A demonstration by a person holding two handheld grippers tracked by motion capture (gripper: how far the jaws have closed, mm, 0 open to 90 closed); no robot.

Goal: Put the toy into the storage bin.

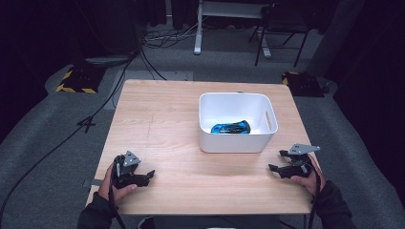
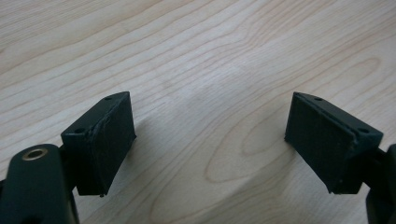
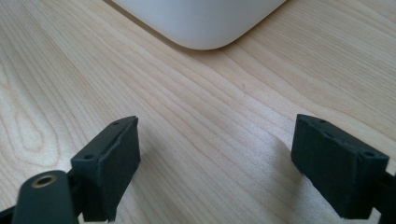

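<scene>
We note the blue toy car in the white bin, lengthwise three-to-nine, at eleven o'clock from the nearer right gripper; both grippers' jaws gape empty, left gripper included.

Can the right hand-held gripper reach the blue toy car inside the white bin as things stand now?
Probably yes. The right hand-held gripper is open and empty beside the white bin, whose top is open. The blue toy car lies alone inside, so reaching over the wall looks possible.
</scene>
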